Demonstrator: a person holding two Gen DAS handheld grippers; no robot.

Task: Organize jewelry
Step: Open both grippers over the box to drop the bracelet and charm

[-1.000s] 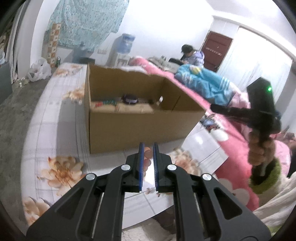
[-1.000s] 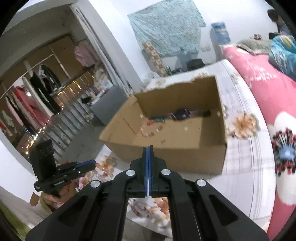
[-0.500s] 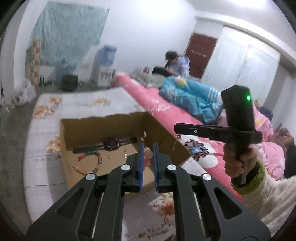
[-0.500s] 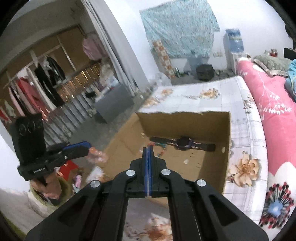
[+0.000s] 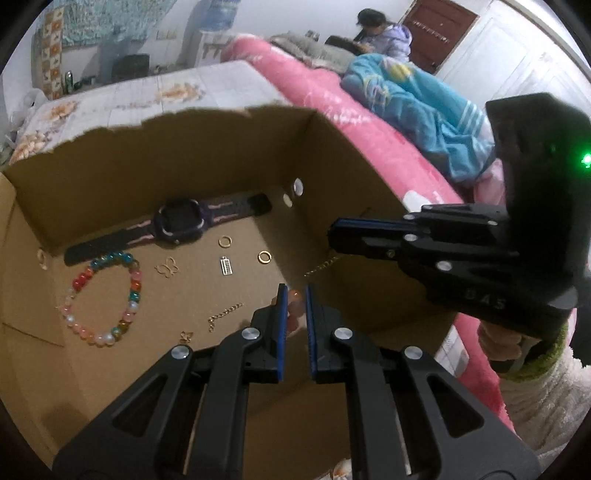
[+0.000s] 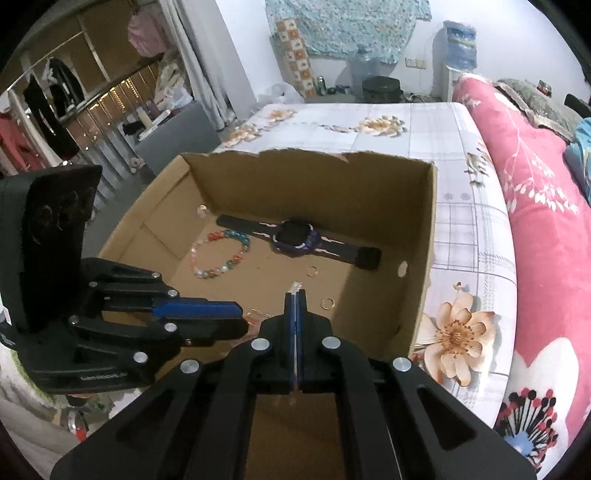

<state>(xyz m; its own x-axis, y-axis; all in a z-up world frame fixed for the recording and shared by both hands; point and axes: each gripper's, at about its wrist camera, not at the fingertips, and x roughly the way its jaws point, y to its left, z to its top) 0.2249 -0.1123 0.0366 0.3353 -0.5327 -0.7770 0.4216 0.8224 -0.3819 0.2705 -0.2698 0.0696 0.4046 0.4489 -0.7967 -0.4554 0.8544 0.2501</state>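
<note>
Cardboard box of jewelry, both claws over it

Left wrist view: Brown cardboard box [image 5: 332, 155] sits open on a bed with a white floral sheet [image 5: 207, 85]. My left claw [image 5: 294, 306] is narrowed on pink beads [image 5: 294, 299], held between its blue pads over the box floor. On that floor lie a dark watch [image 5: 177, 221] with a purple strap against the far wall, a multicoloured bead bracelet [image 5: 99, 295] in front of it, two gold rings [image 5: 264, 256], a butterfly charm [image 5: 167, 266], a small rectangular charm [image 5: 226, 266] and a short gold chain [image 5: 223, 315]. My right claw [image 5: 332, 234] reaches in from the right with a gold chain link strand [image 5: 319, 266] hanging below it. A person [image 5: 384, 33] sits on a pink bedspread [image 5: 317, 88] behind.

Right wrist view: My right claw [image 6: 295, 295] is pressed together on a thin piece of chain [image 6: 294, 286] that pokes out at its tips, above the near part of the box [image 6: 424, 240]. The watch [image 6: 299, 236] and bead bracelet [image 6: 218, 254] lie further in. My left claw [image 6: 236, 314] enters from the left; from here I cannot tell what it holds.
</note>
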